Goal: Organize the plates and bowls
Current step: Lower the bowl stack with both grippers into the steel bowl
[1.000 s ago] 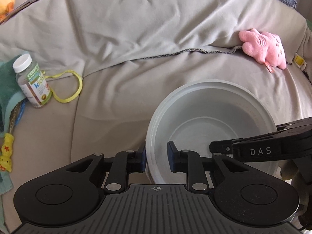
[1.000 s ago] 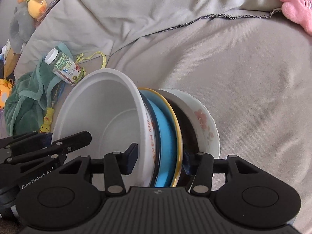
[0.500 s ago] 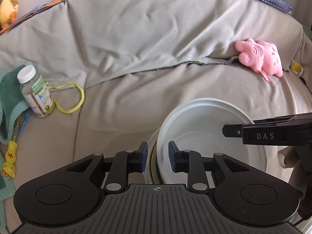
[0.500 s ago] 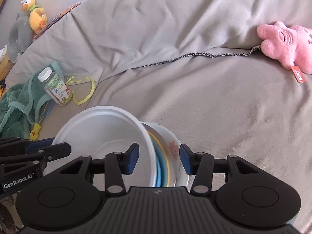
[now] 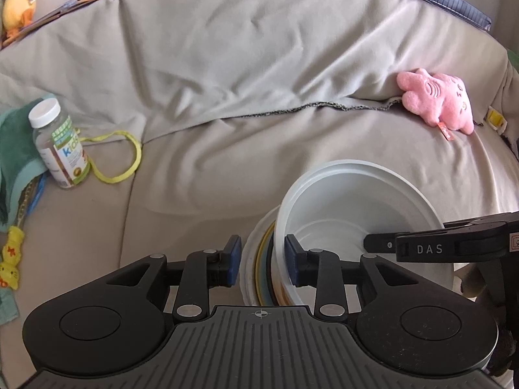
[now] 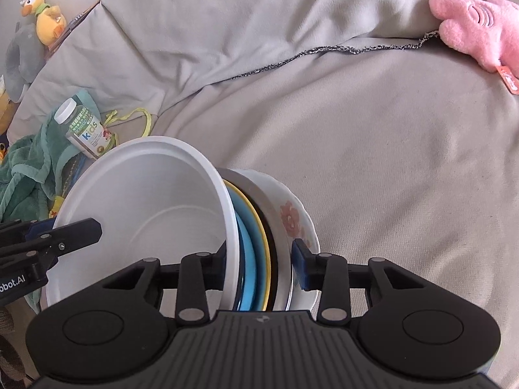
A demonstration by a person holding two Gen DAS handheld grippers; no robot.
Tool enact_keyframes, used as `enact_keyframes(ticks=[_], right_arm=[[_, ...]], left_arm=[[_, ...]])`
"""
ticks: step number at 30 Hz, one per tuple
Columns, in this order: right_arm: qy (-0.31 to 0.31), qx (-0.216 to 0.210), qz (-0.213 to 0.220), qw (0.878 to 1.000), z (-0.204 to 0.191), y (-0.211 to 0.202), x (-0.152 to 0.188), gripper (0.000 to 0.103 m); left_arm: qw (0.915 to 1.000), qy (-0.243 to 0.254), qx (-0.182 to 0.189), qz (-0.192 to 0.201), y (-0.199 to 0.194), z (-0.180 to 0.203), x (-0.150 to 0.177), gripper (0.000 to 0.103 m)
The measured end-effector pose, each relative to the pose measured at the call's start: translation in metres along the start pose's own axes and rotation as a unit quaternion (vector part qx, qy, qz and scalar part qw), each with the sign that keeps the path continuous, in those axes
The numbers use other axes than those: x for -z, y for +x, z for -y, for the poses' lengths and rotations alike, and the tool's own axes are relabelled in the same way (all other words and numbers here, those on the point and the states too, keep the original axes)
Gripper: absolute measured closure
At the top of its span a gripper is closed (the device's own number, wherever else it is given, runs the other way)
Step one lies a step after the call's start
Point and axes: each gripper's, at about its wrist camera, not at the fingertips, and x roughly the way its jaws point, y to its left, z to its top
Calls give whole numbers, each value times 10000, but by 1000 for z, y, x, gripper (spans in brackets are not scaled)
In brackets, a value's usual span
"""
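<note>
A stack of dishes stands on edge on the sofa cushion (image 6: 389, 162). It is a white bowl (image 6: 146, 201), a blue plate (image 6: 248, 259) with a yellow rim, dark plates and a floral plate (image 6: 292, 214). My right gripper (image 6: 261, 265) is closing on it, one pad inside the bowl and the other against the floral plate. In the left wrist view the white bowl (image 5: 350, 214) and the plate edges fill the gap of my left gripper (image 5: 263, 259). Its jaws are opening and one pad is inside the bowl. The right gripper's finger (image 5: 438, 246) reaches in from the right.
A vitamin bottle (image 5: 58, 142), a yellow cord (image 5: 120, 159) and a green cloth (image 6: 29, 168) lie at the left. A pink plush (image 5: 438, 100) sits by the back seam at the right. A yellow duck plush (image 6: 45, 16) is at the far left.
The left jaws have spread wider, and plate edges now show beside the bowl between them. The right jaws have narrowed onto the stack.
</note>
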Motion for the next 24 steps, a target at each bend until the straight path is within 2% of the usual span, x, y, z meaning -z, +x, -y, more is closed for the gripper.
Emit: enact_keyframes(ticks=[7,9,10,14,18,21,24], right_arm=[[-46,-134,212,9997,1,-11,-1,65],[-32,-217,291,9993,3,-16,0,64],[-20,-257,309,9992,4,-18,0,64],[39,-259,318,9991,11,-21,1,64],[-30,-203,348,9992,8,-23,8,64],[-109,-247,377,9989,2,-29,14,61],[-233,-108,482,9985,-4,-35,18,60]], left_arm=[[9999,-67,-37,-78,9,-8,1,56],[9999,-86,-29,-104,12,-8,1,57],[9999,-79,14,-124,12,-7,2,61],[9999,6,127,-40,4,-2,3,58],[9997,222,-40,71,-2,6,3,61],[9997,223,-79,62,-1,5,4,61],[9997,211,-105,62,-1,3,6,61]])
